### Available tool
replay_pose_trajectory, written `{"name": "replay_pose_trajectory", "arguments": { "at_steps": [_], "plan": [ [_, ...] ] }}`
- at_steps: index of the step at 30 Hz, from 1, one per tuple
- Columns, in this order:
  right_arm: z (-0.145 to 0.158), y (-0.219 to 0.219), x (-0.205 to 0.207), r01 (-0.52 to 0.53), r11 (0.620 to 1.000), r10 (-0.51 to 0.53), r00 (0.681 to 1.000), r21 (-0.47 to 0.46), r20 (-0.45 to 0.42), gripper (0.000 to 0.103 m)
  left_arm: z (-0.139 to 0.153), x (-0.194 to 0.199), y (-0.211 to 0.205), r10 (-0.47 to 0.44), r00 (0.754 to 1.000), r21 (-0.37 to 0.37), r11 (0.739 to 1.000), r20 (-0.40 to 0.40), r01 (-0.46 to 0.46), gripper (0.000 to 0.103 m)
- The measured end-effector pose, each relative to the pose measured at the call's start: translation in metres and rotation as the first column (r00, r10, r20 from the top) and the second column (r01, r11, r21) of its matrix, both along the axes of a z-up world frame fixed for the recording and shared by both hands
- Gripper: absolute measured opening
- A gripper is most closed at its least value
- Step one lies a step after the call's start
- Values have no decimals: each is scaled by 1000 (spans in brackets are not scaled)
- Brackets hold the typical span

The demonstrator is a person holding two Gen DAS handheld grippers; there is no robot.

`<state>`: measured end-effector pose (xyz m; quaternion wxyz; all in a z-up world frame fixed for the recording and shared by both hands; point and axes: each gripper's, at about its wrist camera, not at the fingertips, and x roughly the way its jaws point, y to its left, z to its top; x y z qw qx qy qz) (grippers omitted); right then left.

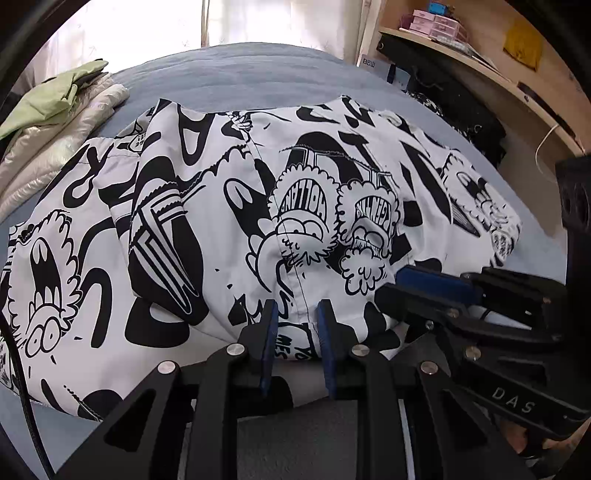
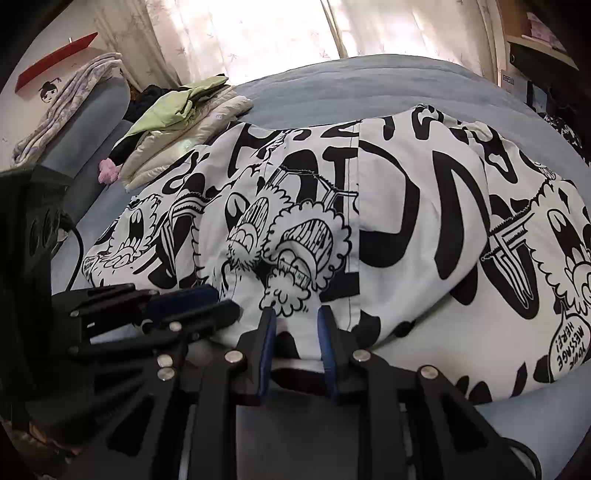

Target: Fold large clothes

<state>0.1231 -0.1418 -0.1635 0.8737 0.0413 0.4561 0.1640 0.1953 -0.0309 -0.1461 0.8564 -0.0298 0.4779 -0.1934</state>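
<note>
A large white garment with black cartoon prints [image 1: 236, 221] lies spread and partly folded on the blue bed [image 1: 258, 74]; it also fills the right wrist view [image 2: 406, 229]. My left gripper [image 1: 297, 314] sits at the garment's near edge, jaws a little apart, with cloth between the blue pads [image 1: 269, 332]. My right gripper [image 2: 295, 321] is beside it at the same edge, jaws likewise apart around cloth. The right gripper shows in the left wrist view [image 1: 436, 288], and the left gripper shows in the right wrist view [image 2: 184, 302]. Whether either one pinches the cloth is unclear.
A pile of folded clothes, green on cream [image 1: 55, 107], lies at the bed's far left; it also shows in the right wrist view [image 2: 177, 114]. A wooden shelf with boxes [image 1: 461, 48] stands at the right. A curtained window [image 2: 295, 29] is behind the bed.
</note>
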Motion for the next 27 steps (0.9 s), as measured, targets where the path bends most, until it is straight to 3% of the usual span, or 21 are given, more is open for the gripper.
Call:
{"name": "replay_pose_trajectory", "arguments": {
  "at_steps": [6,12,16,19,22,23,25,27],
  "plan": [
    [26,-10,0,-8,999,6,999,41,35,23,38,8,23,66,993,-45,997,102,-62,19],
    [46,-1,43,-1,998,-5,996,62,94,23,46,58,37,175,979,-81,983,100,-168,19],
    [38,10,84,5,998,-11,995,64,100,24,28,98,35,220,975,-85,973,40,-216,19],
    [24,7,105,25,998,-30,995,58,92,23,3,122,31,256,967,-4,967,7,-256,22],
    [8,-6,118,59,998,-60,994,6,86,4,-20,132,36,317,948,116,941,19,-317,22],
    [3,-15,118,83,996,-80,992,-21,95,0,-25,133,41,334,942,117,935,16,-334,22],
    [-3,-32,117,88,995,-91,993,40,76,0,-29,132,56,363,932,84,928,12,-363,22],
    [-2,-50,110,182,983,-178,978,-27,106,0,-33,131,67,362,932,48,931,3,-362,22]
  ]
}}
